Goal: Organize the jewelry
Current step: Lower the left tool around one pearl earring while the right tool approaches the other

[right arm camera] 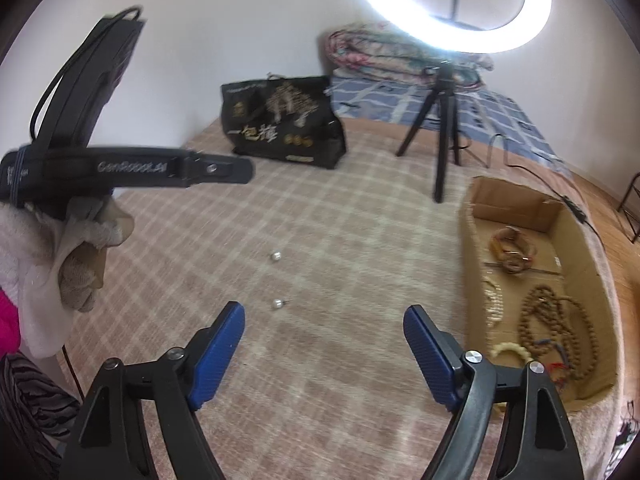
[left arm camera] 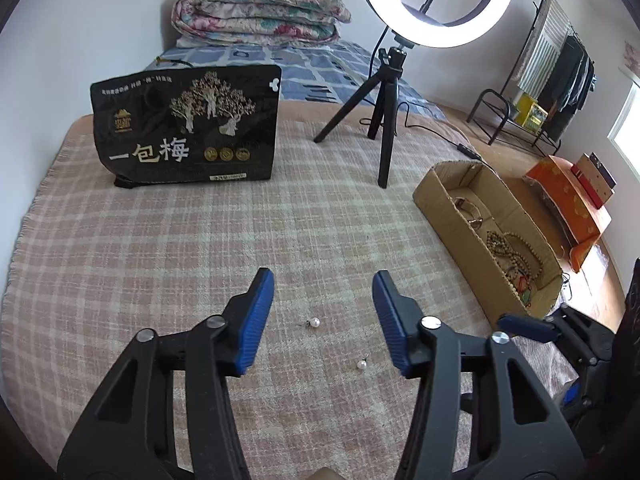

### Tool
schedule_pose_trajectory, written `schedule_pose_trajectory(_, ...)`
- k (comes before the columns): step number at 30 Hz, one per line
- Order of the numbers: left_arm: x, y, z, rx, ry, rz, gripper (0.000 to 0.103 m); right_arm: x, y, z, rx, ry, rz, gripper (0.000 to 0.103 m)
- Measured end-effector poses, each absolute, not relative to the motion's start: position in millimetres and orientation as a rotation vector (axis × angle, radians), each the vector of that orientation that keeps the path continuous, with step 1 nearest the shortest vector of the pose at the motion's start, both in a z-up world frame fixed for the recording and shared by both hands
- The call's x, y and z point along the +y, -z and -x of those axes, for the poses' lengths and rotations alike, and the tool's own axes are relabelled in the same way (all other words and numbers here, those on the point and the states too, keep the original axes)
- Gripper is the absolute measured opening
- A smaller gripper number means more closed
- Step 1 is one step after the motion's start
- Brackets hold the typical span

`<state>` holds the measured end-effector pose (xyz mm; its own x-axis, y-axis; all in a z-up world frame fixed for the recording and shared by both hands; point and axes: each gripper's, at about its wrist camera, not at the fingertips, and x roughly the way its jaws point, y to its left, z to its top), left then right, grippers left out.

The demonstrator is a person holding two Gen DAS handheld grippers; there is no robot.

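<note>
Two small pearl earrings lie on the plaid blanket [left arm camera: 160,248]. In the left wrist view one pearl [left arm camera: 315,323] lies between my open left gripper's [left arm camera: 323,284] fingers and the other [left arm camera: 362,365] lies nearer, by the right finger. In the right wrist view the pearls [right arm camera: 275,256] [right arm camera: 277,304] lie ahead and left of my open, empty right gripper [right arm camera: 324,320]. A cardboard box [left arm camera: 442,196] [right arm camera: 474,256] on the right holds bead necklaces [right arm camera: 556,320], bracelets and rings.
A black snack bag [left arm camera: 188,128] stands at the back left. A ring light on a black tripod [left arm camera: 384,100] stands behind the box, its cable trailing right. A folded quilt [left arm camera: 256,12] lies at the far end. An orange box [left arm camera: 568,204] sits right of the bed.
</note>
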<state>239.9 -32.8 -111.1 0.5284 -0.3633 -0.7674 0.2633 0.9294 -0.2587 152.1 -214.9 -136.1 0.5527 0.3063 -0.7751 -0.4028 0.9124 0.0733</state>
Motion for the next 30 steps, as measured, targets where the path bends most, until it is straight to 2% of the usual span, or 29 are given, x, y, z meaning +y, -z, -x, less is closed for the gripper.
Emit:
schedule_pose_trajectory(3,-31,118,-244,0.965,0.403,0.134,0.045,-202,149,-158,0.924,-0.457,0.127,0.069)
schedule_pose_trajectory(7,-35,130,-247,1.002,0.435,0.114,0.044,-190,163,-166,0.955,-0.486,0.135,0.063)
schedule_pose_trajectory(9,-37,139,-250,1.029,0.443,0.103,0.037,-186,170,-171,0.972,-0.494,0.137,0.058)
schedule_pose_trajectory(15,-41,164,-256,1.101,0.449,0.101,0.036,-175,189,-182,1.015,-0.521,0.136,0.045)
schedule_pose_trajectory(17,-42,169,-257,1.117,0.449,0.095,0.032,-171,193,-185,1.022,-0.527,0.140,0.043)
schedule_pose_trajectory(26,-42,192,-265,1.159,0.450,0.099,0.031,-162,205,-195,1.043,-0.532,0.139,0.037)
schedule_pose_trajectory(30,-47,197,-267,1.170,0.457,0.088,0.027,-162,210,-198,1.055,-0.527,0.149,0.035)
